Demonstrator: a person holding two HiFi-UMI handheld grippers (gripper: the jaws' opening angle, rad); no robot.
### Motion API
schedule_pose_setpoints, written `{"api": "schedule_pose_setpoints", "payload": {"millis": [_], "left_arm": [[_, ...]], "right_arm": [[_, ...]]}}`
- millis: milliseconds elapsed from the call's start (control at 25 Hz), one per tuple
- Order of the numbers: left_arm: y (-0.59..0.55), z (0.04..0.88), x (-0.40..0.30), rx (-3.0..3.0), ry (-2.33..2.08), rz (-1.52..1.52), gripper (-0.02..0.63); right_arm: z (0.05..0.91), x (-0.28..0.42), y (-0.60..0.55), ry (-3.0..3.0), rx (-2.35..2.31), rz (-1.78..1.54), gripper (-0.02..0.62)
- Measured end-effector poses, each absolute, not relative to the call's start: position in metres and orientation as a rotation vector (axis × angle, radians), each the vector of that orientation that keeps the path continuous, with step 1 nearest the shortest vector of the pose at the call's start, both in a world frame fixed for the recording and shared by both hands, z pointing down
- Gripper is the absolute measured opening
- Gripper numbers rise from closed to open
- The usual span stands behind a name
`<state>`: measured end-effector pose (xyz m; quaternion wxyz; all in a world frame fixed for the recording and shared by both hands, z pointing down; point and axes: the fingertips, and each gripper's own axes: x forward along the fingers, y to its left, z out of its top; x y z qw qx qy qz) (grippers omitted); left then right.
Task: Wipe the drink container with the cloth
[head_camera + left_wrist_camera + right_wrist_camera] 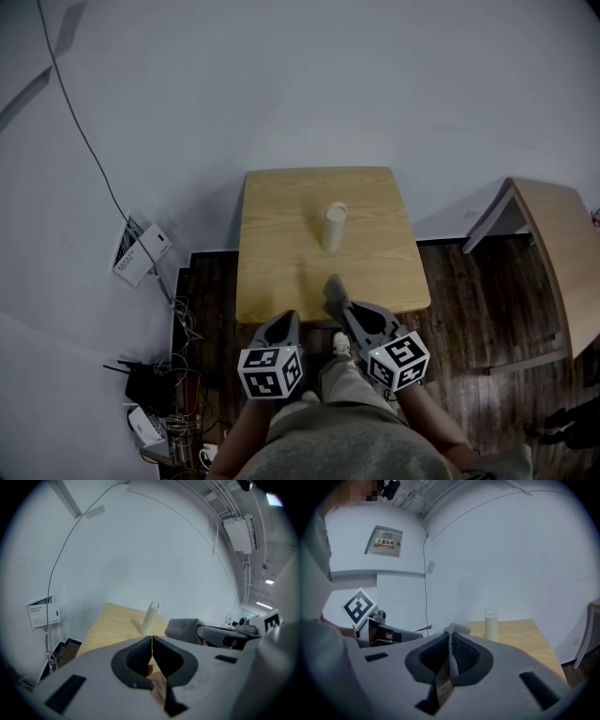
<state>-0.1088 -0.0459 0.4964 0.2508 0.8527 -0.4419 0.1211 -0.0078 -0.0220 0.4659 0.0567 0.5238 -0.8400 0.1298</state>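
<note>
A cream drink container [334, 227] with a loop lid stands upright near the middle of a small wooden table [281, 272]. It shows also in the left gripper view as the container [151, 618] and in the right gripper view as the container [491, 625]. My right gripper [337, 298] hovers over the table's near edge, shut on a grey cloth [333, 290]; the cloth [453, 641] sticks up between its jaws. The left gripper [284, 320] sits at the near edge, jaws pressed together with nothing in them. The cloth [183, 629] appears to its right.
A second wooden table [562, 253] stands at the right. Cables, a black box and white devices [141, 253] lie on the floor at the left by the wall. The person's legs [347, 422] are below the grippers. Dark wood floor surrounds the table.
</note>
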Motion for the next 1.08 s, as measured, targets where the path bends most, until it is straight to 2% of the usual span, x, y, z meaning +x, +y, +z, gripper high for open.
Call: {"api": "schedule_pose_setpoints", "payload": {"millis": [1080], "left_arm": [[-0.03,0.493,-0.116,2.322,-1.196,0.317,0.003]], "right_arm": [[0.451,-0.018,-0.002,-2.551,1.606,0.341,0.012]]}}
